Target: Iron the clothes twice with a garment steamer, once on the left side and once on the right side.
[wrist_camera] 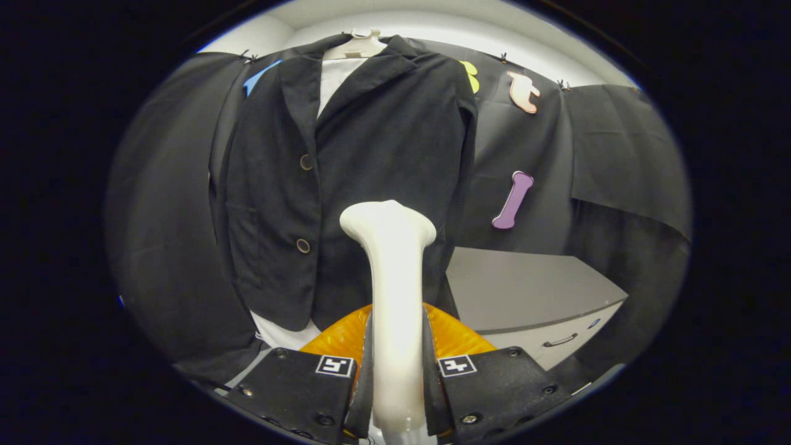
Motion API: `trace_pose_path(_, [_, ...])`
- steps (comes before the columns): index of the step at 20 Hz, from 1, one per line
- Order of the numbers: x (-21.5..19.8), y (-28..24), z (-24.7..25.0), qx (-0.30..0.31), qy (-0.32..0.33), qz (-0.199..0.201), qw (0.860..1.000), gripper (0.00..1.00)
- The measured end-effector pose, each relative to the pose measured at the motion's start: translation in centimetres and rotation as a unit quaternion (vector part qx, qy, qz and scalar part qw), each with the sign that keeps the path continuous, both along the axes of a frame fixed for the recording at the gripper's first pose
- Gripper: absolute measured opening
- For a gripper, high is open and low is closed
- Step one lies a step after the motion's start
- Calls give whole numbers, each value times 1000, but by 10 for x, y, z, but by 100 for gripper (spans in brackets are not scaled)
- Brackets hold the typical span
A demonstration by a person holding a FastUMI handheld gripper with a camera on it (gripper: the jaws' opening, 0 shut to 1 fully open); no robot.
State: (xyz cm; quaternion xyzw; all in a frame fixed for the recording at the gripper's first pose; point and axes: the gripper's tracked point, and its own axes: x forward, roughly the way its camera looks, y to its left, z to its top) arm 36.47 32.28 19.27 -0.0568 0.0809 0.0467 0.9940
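My gripper is clamped on the white steamer, both fingers pressing its handle. Its head sits at the jacket hem, right of the buttons; cabinet edge lies rightward.

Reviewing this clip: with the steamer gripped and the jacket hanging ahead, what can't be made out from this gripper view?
- The steamer head's face points away toward the jacket; whether it touches the cloth, or gives steam, cannot be told.
- The steamer's base is cut off below the gripper, whose fingers press on its neck.
- The jacket's lower middle is hidden behind the steamer.
- The orange part behind the fingers is mostly covered; what it is stays unclear.
- The hanger top is cut off.
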Motion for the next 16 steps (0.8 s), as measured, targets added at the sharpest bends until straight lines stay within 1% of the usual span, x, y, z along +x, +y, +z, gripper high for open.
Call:
trace_pose_path(10, [3, 7, -36, -15, 6, -7, 1000, 36])
trace_pose_path(12, [4, 9, -48, -13, 20, -2, 1000, 36])
trace_pose_path(16, [6, 8, -76, -15, 40, -4, 999, 36])
